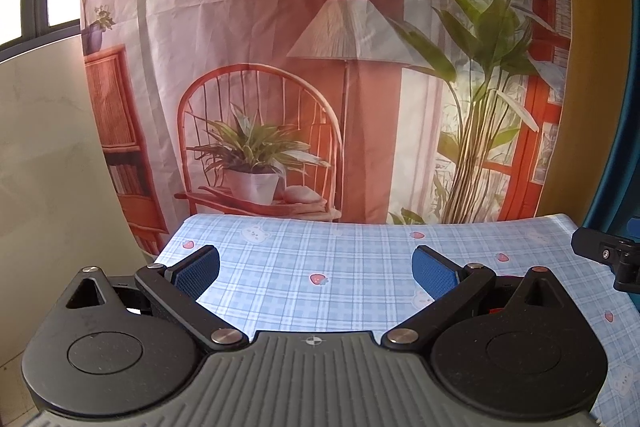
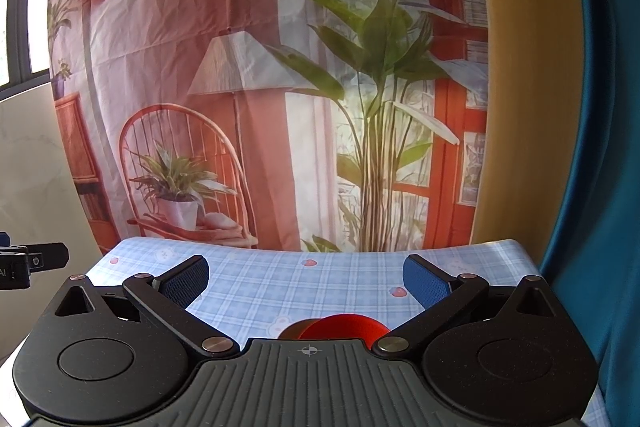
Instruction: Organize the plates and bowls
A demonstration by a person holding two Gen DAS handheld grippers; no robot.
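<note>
My left gripper is open and empty above the table with the blue checked cloth; no dish shows in its view. My right gripper is open and empty too. Just under and in front of its body, a red dish lies on the cloth, with a darker brown-red dish peeking out at its left; both are mostly hidden by the gripper body. The right gripper's tip shows at the right edge of the left wrist view, and the left gripper's tip at the left edge of the right wrist view.
A printed fabric backdrop hangs right behind the table's far edge. A pale wall panel stands at the left, a yellow and blue curtain at the right. The table's right edge lies close to the curtain.
</note>
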